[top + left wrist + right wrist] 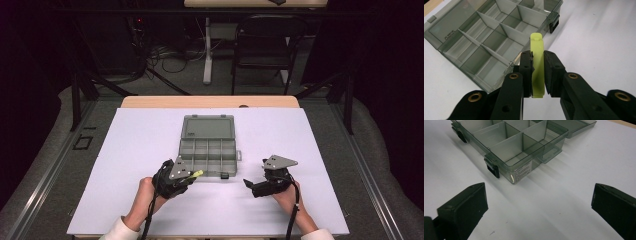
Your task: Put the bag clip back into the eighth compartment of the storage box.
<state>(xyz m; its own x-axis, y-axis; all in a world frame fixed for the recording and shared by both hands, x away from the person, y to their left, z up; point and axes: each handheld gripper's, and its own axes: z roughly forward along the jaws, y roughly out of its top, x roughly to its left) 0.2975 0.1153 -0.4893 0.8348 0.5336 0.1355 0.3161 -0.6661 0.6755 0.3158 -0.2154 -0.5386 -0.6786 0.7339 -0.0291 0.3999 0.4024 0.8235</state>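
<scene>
The left gripper (537, 65) is clamped on a yellow-green clip (537, 62), held upright between its jaws just off the near left corner of the open box (207, 142) — above the white mat (125, 150), it seems, though the height is hard to judge. The right gripper (539, 207) hovers near the box's right side, jaws spread wide and empty.

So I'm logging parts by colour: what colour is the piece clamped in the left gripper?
Bright yellow-green piece, clearest in the left gripper view, between the left gripper jaws.
</scene>
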